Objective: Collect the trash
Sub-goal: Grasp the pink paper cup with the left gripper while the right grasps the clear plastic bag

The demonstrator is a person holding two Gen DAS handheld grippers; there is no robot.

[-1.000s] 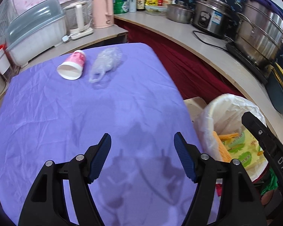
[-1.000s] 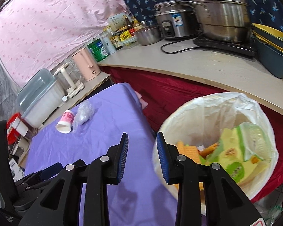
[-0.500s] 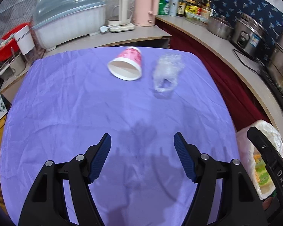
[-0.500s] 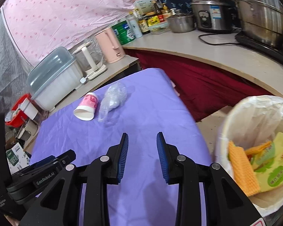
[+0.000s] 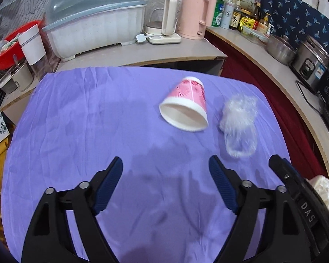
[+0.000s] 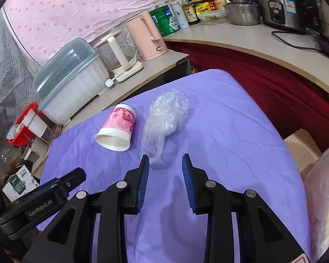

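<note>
A pink flowered paper cup (image 5: 186,107) lies on its side on the purple tablecloth (image 5: 76,131), mouth toward me. A crumpled clear plastic bag (image 5: 239,122) lies just right of it. My left gripper (image 5: 165,166) is open and empty, a short way in front of the cup. In the right wrist view the cup (image 6: 117,129) and the bag (image 6: 164,118) lie ahead; my right gripper (image 6: 165,160) is open and empty, its left fingertip close to the bag's near end. The white-lined trash bin (image 6: 322,188) shows at the right edge.
A counter behind the table holds a covered dish rack (image 5: 94,19), a glass kettle (image 5: 162,19) and a pink kettle (image 5: 195,15). A curved counter on the right carries bottles, a pot and a rice cooker (image 5: 313,65). A red basket (image 5: 11,43) stands at the left.
Both grippers have swung left, away from the trash bin, and moved toward the cup and the plastic bag, which now look larger and nearer. The bin has slid to the frame edge.
</note>
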